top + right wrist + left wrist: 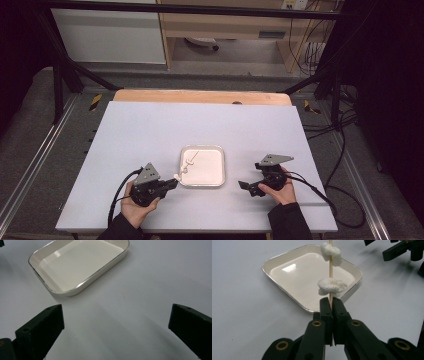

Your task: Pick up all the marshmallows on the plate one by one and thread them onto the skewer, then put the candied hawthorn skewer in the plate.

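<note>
Clamping a skewer (331, 282) with two white lumps, perhaps marshmallow, the left tongs (331, 305) hover at the tray's (220, 165) near-left rim; right tongs (116, 332) gape empty over bare table (150, 125).

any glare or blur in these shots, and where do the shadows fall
Left gripper view: a bright glare patch sits on the tray floor, and the skewer with its white lumps is sharp while the right gripper at top right is soft. Right gripper view: faint streaky shadows cross the table below the tray. High view: evenly lit table, dark surroundings.
</note>
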